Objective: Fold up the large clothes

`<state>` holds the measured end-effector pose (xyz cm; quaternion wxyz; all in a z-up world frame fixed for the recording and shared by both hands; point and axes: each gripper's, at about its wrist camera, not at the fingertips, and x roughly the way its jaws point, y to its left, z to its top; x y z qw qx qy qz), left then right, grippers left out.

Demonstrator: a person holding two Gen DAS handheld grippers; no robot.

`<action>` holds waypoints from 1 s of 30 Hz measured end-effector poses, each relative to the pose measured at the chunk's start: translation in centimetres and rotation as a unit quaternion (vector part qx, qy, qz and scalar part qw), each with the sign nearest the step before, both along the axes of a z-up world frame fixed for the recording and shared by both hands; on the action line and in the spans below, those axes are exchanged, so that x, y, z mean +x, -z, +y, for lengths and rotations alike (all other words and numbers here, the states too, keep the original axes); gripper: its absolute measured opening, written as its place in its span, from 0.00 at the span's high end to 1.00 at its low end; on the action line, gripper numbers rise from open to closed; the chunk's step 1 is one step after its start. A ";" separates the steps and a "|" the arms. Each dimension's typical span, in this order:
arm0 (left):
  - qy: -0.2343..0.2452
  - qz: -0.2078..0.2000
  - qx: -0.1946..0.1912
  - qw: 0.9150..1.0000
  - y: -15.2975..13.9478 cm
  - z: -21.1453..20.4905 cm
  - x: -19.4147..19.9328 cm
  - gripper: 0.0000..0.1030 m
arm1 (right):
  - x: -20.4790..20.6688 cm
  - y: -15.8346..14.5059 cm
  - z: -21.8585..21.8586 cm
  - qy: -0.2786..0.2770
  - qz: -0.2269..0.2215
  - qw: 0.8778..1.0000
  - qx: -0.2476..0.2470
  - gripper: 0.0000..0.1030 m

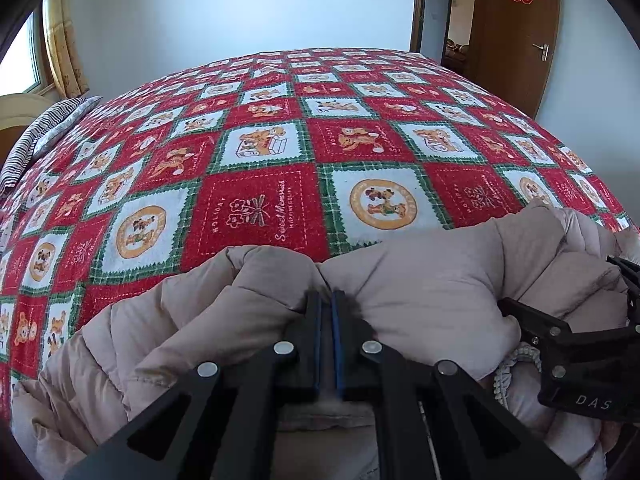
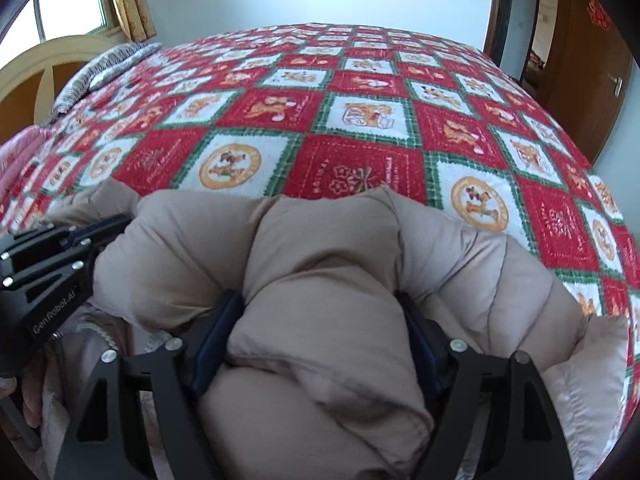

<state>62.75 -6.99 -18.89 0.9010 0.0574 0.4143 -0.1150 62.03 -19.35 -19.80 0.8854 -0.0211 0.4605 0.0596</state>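
Note:
A beige padded jacket lies bunched at the near edge of a bed with a red, white and green checked cover. My left gripper is shut, its blue pads pinching a gathered edge of the jacket; the right wrist view shows it at the left. My right gripper stands wide with a thick puffy fold of the jacket filling the space between its jaws. In the left wrist view it appears at the right.
A striped pillow lies at the bed's far left by a curved headboard and a window. A brown door stands at the back right. Pink cloth shows at the left edge.

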 end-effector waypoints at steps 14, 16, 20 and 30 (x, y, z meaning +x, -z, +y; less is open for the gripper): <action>0.047 -0.042 -0.092 0.994 -3.5 -0.1 -1.9 0.93 | 0.0 0.8 0.4 0.005 -0.010 1.000 -0.012 0.18; 0.064 -0.024 -0.086 0.994 -2.8 -1.0 -1.5 0.92 | 0.0 0.8 0.4 0.006 -0.011 1.000 -0.011 0.18; 0.047 0.037 -0.072 0.996 -0.4 -1.4 0.2 0.89 | 0.0 0.8 0.4 0.006 -0.012 1.000 -0.009 0.18; 0.040 0.030 -0.059 0.997 0.4 -1.8 -0.1 0.89 | 0.1 0.8 0.6 0.006 -0.008 1.000 -0.018 0.18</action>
